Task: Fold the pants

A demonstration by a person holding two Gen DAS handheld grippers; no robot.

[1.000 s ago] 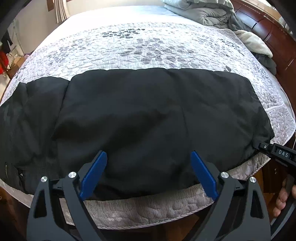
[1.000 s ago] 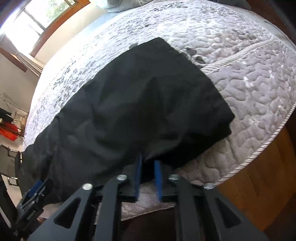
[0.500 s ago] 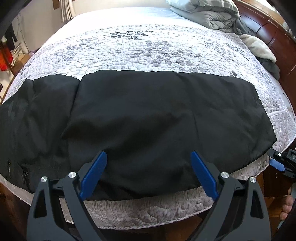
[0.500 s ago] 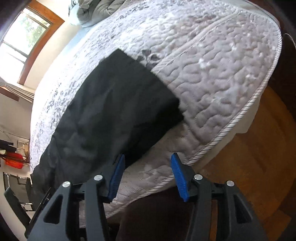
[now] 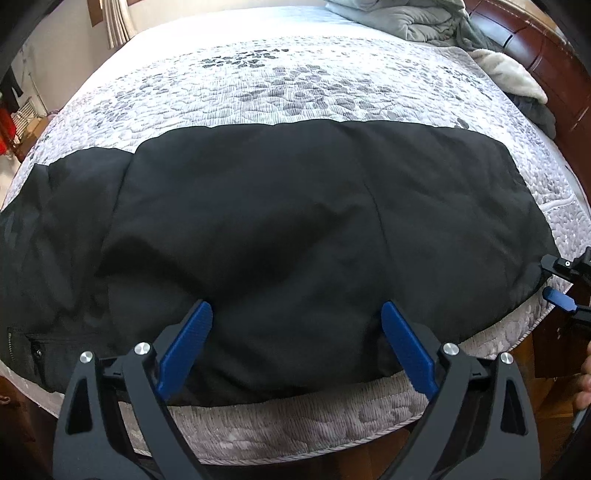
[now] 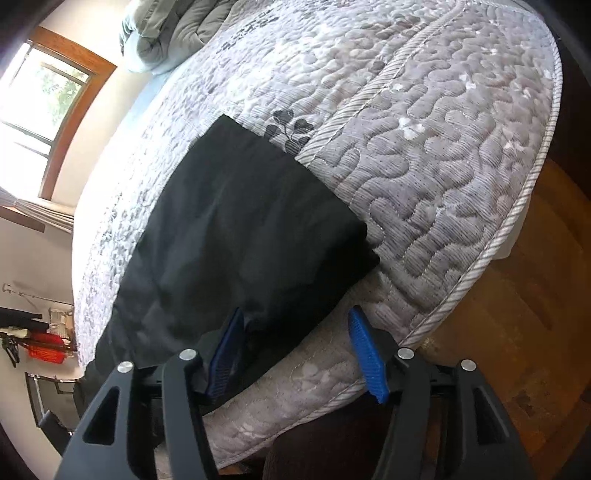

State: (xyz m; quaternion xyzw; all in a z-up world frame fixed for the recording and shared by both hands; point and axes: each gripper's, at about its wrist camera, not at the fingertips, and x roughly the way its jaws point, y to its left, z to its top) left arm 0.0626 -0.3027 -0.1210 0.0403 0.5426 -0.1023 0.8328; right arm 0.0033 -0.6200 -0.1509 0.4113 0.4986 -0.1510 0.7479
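trousers of black, faintly rumpled fabric (image 5: 288, 229) fill the middle band of the left wrist view, spread flat on a grey-white quilted mattress with a pebble pattern (image 5: 280, 85), one layer folded over another, with a zip pocket at the lower left edge. the left gripper with black arms and blue pads (image 5: 295, 343) sits at the bottom centre, its jaws wide apart and gripping nothing, the pads over the near hem of the cloth. at the right edge of the frame the right gripper (image 5: 565, 280) shows beside the trouser end, jaws parted. a crumpled grey duvet (image 5: 406, 18) lies in the upper right by a dark red wooden headboard (image 5: 535, 48).

in the right wrist view the black trousers (image 6: 236, 240) run from centre to lower left across the quilted mattress (image 6: 443, 147). the right gripper (image 6: 295, 350) at the bottom stands open, holding nothing; its left pad overlaps the cloth's edge, though contact cannot be told. a wood-framed window (image 6: 48, 107) is at upper left, and a red basket (image 6: 46, 347), contents unclear, at lower left.
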